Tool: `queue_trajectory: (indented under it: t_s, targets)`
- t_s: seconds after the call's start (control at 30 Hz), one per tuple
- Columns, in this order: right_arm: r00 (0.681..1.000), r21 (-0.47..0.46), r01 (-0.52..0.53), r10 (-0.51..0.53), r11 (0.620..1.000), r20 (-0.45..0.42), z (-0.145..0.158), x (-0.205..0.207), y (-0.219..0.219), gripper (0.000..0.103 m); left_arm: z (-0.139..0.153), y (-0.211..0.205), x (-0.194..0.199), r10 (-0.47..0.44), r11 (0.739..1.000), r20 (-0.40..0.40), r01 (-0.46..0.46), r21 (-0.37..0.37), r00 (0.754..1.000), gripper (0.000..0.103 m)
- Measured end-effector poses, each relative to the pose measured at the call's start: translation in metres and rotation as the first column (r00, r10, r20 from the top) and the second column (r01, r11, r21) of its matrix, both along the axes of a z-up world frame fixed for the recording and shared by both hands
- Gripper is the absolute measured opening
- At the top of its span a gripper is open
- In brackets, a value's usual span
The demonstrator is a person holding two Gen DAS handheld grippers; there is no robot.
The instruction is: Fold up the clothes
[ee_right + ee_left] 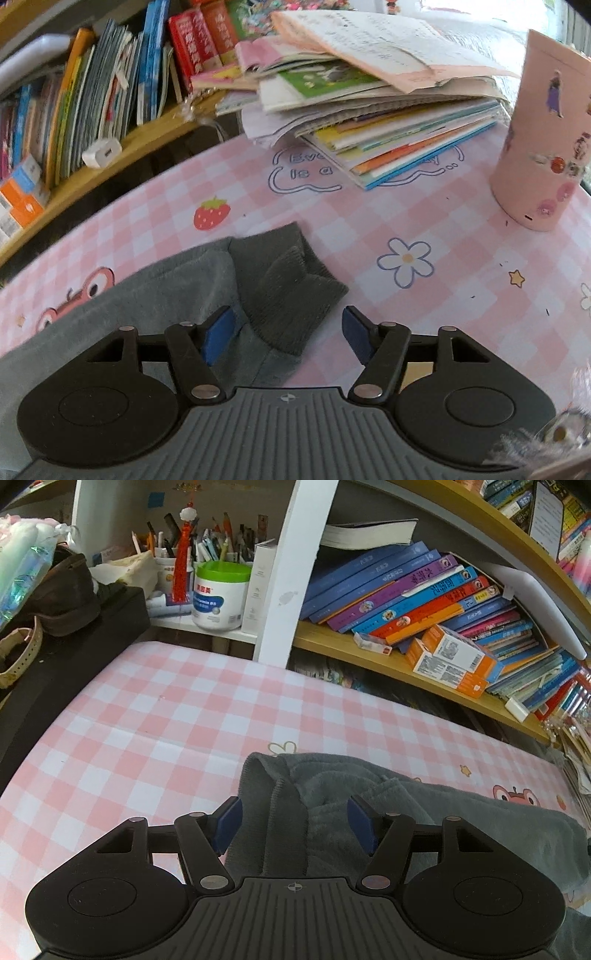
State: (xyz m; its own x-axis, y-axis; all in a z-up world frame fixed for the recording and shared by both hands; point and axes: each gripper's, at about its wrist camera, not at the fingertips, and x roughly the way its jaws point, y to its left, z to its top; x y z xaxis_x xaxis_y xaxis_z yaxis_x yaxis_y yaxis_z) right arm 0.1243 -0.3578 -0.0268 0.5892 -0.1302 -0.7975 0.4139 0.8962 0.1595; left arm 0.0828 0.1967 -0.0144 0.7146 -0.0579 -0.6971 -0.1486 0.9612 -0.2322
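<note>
A grey fleece garment [369, 805] lies on the pink checked tablecloth [147, 720]. In the left wrist view its left end with a stitched hem sits between the blue pads of my left gripper [293, 821], which is open above it. In the right wrist view the garment [155, 295] ends in a darker ribbed cuff [291, 291]. My right gripper [288, 334] is open, with the cuff lying between its pads. Neither gripper holds the cloth.
A bookshelf with slanted books [424, 602] runs along the table's back. A pen holder and a green-lidded jar [219, 594] stand at back left, dark items [55, 602] at the left. A stack of booklets [369, 110] and a pink cylinder [543, 136] stand on the tablecloth [443, 258].
</note>
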Motion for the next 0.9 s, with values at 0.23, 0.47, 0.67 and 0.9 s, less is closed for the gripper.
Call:
queue_trajectory:
  t_s: [0.23, 0.47, 0.67, 0.9]
  targets:
    - [0.974, -0.094, -0.081, 0.099, 0.992, 0.204, 0.043, -0.005, 0.022, 0.009, 0.001, -0.002, -0.001, -0.018, 1.0, 0.004, 0.018, 0.01, 1.0, 0.063]
    - [0.998, -0.173, -0.029, 0.038, 0.985, 0.054, 0.025, 0.007, 0.004, 0.013, -0.006, -0.006, 0.003, -0.058, 0.998, -0.012, 0.058, -0.001, 0.998, 0.045]
    - [0.997, -0.167, -0.032, 0.043, 0.986, 0.068, 0.02, 0.006, 0.011, 0.031, -0.013, -0.014, 0.028, -0.096, 0.995, -0.047, 0.098, 0.033, 0.994, 0.037]
    - [0.983, -0.172, -0.172, 0.179, 0.97, 0.028, 0.009, 0.021, 0.039, 0.03, -0.017, -0.016, 0.041, -0.016, 0.996, -0.077, 0.023, 0.082, 0.997, 0.036]
